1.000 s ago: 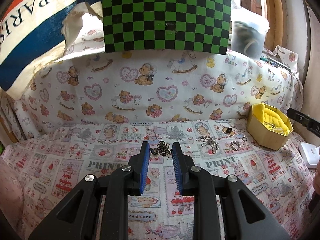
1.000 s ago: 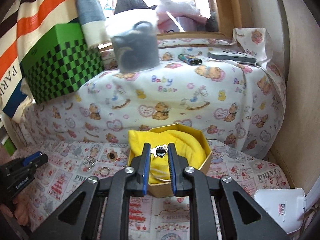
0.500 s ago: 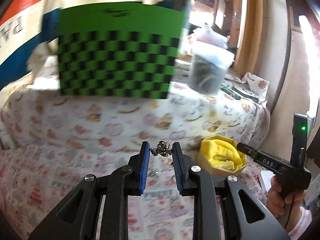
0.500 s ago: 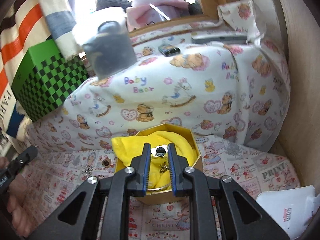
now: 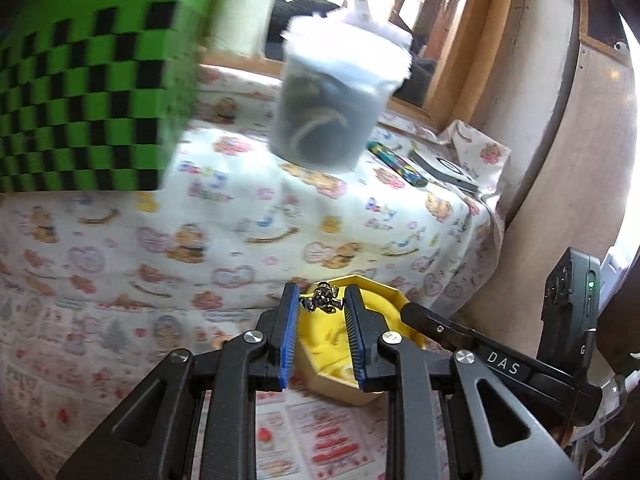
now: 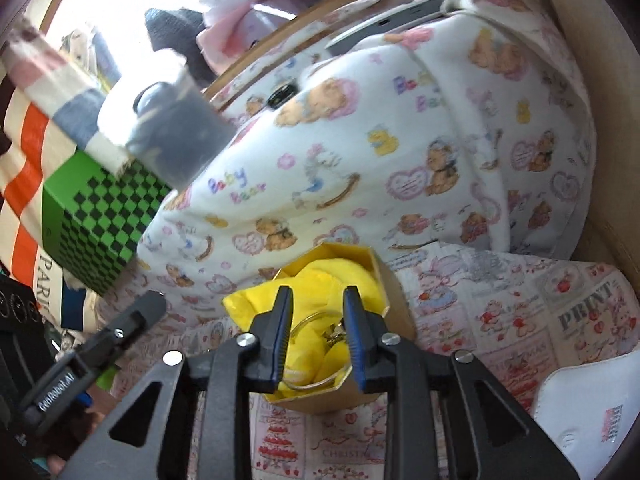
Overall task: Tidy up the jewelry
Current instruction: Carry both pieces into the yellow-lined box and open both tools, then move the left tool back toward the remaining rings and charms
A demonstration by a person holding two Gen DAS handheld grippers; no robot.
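Note:
My left gripper (image 5: 322,302) is shut on a small dark metal jewelry piece (image 5: 322,301) and holds it above the hexagonal tan box (image 5: 340,394) lined with yellow cloth (image 5: 328,336). My right gripper (image 6: 316,300) is open and empty, just above the same box (image 6: 394,300). Between its fingers, on the yellow cloth (image 6: 320,276), lie a thin ring bangle (image 6: 310,320) and a small silver piece (image 6: 335,334). The right gripper's body (image 5: 492,360) shows at the right of the left wrist view. The left gripper's body (image 6: 92,352) shows at the left of the right wrist view.
A raised ledge under a bear-print cloth (image 5: 248,208) stands behind the box. On it are a green checkered box (image 5: 88,104), a lidded grey tub (image 5: 332,108), a lighter (image 5: 396,162) and a flat device (image 5: 448,170). A white pad (image 6: 588,408) lies at the right.
My left gripper carried the dark piece right, from over the print cloth to above the box. My right gripper let go of its silver piece, which now lies in the box.

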